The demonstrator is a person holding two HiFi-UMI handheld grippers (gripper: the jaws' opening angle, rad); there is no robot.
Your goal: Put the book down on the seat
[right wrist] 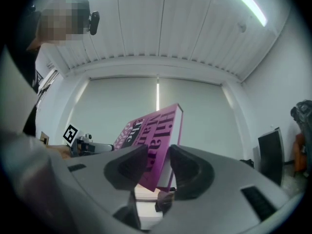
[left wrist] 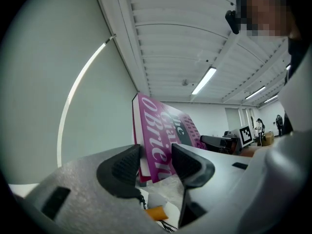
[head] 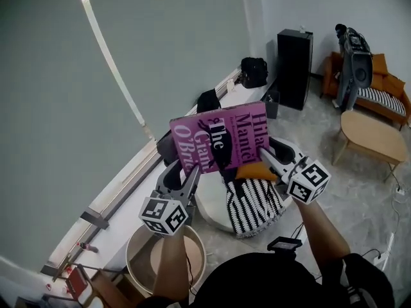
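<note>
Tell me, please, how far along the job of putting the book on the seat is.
Done: the magenta paperback book is picked up. In hand: left gripper and right gripper clamp its lower corners, holding it above the round white seat. Left: lowering and releasing it.

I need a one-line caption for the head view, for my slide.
Left gripper and right gripper hold a pink book over a white seat with a striped cushion.

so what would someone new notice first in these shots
The bright magenta book stands out first: it is held up in mid-air at the centre of the head view, clamped at its lower corners by the left gripper and the right gripper. Below it lie a black-and-white striped cushion and the round white seat.
</note>
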